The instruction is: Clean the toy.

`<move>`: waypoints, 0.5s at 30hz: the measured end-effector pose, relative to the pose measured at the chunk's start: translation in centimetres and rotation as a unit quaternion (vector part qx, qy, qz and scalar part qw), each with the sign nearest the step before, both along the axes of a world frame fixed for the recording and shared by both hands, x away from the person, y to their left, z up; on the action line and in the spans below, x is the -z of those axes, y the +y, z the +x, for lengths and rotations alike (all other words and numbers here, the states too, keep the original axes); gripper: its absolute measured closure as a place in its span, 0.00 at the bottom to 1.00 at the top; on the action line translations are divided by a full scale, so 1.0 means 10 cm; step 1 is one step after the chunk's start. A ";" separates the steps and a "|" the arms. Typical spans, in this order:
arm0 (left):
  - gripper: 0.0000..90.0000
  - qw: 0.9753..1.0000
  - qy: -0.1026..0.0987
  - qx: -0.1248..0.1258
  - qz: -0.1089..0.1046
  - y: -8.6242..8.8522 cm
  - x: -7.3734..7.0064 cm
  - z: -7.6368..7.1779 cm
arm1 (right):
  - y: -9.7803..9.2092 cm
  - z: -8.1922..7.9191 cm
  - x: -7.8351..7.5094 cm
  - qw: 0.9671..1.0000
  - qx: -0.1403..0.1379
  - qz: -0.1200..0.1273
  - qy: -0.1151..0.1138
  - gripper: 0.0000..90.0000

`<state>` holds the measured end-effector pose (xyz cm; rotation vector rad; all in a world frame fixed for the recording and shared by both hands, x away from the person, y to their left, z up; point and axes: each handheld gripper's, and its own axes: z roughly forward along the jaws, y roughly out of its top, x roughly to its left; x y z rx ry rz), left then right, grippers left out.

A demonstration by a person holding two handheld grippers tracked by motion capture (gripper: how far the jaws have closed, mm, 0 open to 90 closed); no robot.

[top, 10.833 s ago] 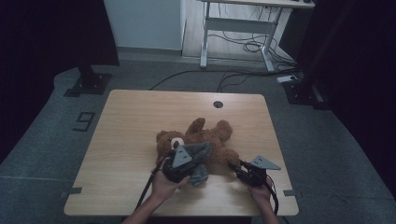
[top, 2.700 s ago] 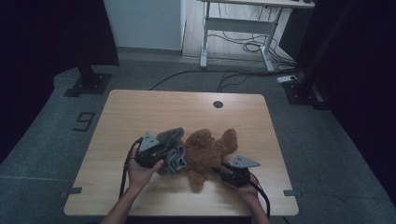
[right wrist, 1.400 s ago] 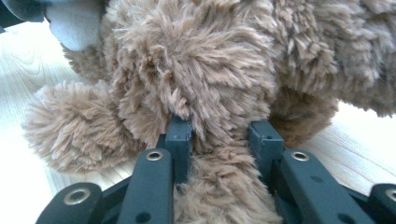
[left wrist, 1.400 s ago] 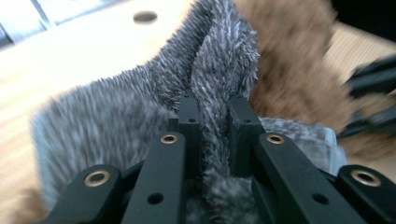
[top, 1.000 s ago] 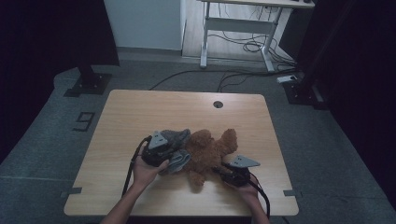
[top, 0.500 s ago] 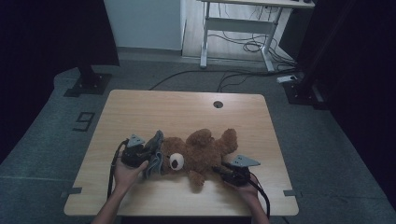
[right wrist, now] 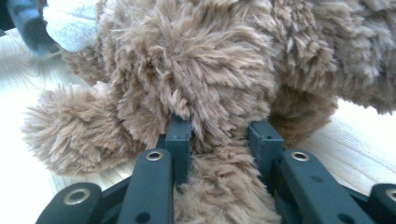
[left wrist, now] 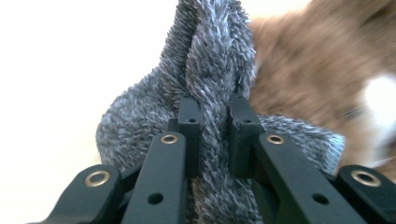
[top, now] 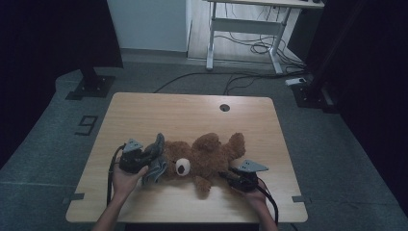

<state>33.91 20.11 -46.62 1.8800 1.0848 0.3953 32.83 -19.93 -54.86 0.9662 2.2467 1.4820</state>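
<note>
A: What's on the wooden table (top: 192, 113)?

B: A teddy bear (top: 208, 156) is laid near the front edge. Grey cloth (top: 155, 161) is pinched by the left gripper (top: 144, 161), a furry limb by the right gripper (top: 230, 177). Grey carpet (top: 337, 159) and cables (top: 250, 48) are seen beyond.

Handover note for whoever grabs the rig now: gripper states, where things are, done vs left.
Left gripper: jaws shut on the grey fuzzy cloth, beside the teddy bear's head.
Right gripper: jaws shut on a limb of the teddy bear, which lies face-up at the front middle of the wooden table.
Done: the cloth is off the bear, bunched at its left.
Left: what the cloth is for isn't clear from here; likely set it down or refit it, then release the bear.
</note>
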 end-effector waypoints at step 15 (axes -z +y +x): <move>0.87 0.984 -0.037 0.173 0.024 -1.69 -0.31 -0.11 | 0.00 0.01 0.00 1.000 -0.001 0.002 0.001 0.74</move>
